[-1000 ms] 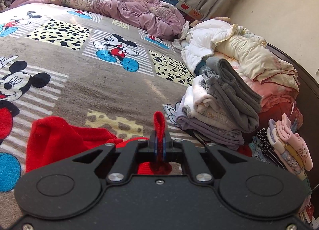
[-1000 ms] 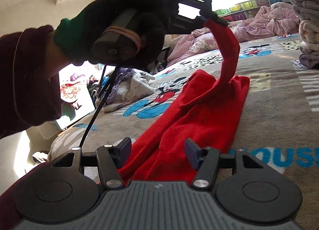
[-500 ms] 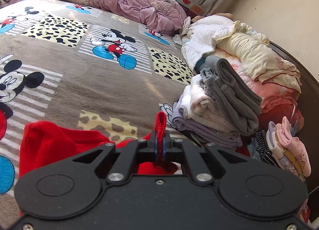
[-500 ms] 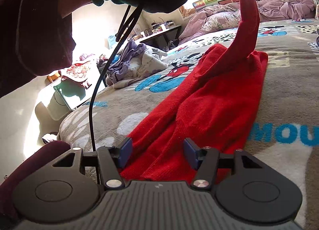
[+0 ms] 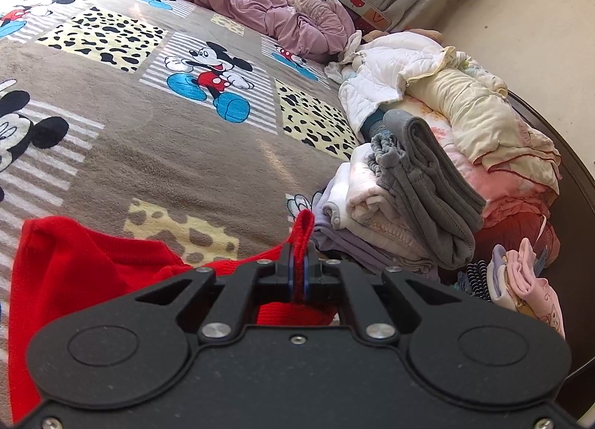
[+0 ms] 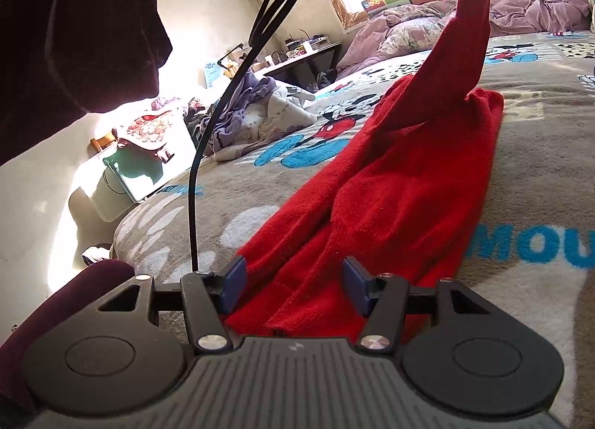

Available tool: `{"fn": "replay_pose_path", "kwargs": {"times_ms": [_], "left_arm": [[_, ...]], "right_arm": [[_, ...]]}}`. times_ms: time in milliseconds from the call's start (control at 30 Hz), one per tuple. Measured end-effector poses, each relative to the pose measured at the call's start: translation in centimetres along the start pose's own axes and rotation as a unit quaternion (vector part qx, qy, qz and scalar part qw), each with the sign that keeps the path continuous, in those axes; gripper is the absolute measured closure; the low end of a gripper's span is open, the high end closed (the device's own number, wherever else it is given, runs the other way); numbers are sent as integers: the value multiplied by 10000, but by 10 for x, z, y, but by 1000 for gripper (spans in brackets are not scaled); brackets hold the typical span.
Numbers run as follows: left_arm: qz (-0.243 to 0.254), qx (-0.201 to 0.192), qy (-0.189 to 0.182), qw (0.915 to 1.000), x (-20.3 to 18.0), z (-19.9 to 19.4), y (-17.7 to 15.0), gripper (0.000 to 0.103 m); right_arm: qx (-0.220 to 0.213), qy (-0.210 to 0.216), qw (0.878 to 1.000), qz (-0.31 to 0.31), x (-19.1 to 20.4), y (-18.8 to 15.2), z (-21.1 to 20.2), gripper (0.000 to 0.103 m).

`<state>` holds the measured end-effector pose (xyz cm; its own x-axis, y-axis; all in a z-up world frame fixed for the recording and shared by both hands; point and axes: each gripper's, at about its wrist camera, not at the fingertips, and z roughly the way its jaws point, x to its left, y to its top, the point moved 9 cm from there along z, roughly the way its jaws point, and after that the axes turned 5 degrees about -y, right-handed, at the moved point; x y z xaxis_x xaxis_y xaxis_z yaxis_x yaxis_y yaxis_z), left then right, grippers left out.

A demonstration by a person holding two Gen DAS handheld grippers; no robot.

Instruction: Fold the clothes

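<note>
The red garment (image 6: 401,183) lies lengthwise on the bed (image 5: 186,153), one end lifted and pinched in the closed left gripper (image 5: 298,272), its near end between the half-open, non-contacting fingers (image 6: 234,282) of the right gripper (image 6: 293,284), folded stack (image 5: 401,205) at the bed's right edge.

red garment (image 6: 401,183): knitted cloth, soft matt nap, ribbed at the pinched edge
blanket (image 5: 178,153): plush fleece, matt, printed
left gripper (image 5: 298,272): matt black plastic body, faintly grainy; shiny metal screws
right gripper (image 6: 293,284): ridged matt grey plastic; blue pads
quilt (image 5: 260,1): crumpled mauve cloth, slight sheen
</note>
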<state>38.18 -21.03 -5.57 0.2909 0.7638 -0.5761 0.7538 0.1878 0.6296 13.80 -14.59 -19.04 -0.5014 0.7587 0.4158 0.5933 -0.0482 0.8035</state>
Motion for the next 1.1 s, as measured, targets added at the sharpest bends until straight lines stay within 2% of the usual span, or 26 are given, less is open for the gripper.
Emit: {"fn": "replay_pose_path", "kwargs": {"times_ms": [100,167,300,400,500,633,767,867,1100], "left_arm": [[10,110,144,9998,9,8,-7,102],[-94,222,257,9994,24,12,-14,102],[-54,153,187,9997,28,4,-16,102],[-78,19,117,9999,26,-9,-7,102],[-172,-227,43,9996,28,-31,4,102],[-481,-622,45,9969,47,-72,11,102],[-951,-1068,268,9894,79,-121,4,102],[-1173,-1287,577,9830,100,-154,-12,102],[-1964,-1641,977,9617,136,-202,-86,102]], "right_arm": [[14,10,10000,-73,1,2,-2,45],[-173,-58,9998,83,-9,11,-11,45],[-619,-372,9955,620,-43,28,-32,45],[-718,-622,9903,1013,-67,30,-38,45],[-704,-661,9868,1301,-77,26,-35,46],[-584,-685,9885,1212,-74,21,-28,46],[-469,-688,9905,1097,-68,17,-21,46],[-453,-702,9907,1072,-67,16,-20,46],[-435,-746,9904,1077,-67,15,-20,46]]}}
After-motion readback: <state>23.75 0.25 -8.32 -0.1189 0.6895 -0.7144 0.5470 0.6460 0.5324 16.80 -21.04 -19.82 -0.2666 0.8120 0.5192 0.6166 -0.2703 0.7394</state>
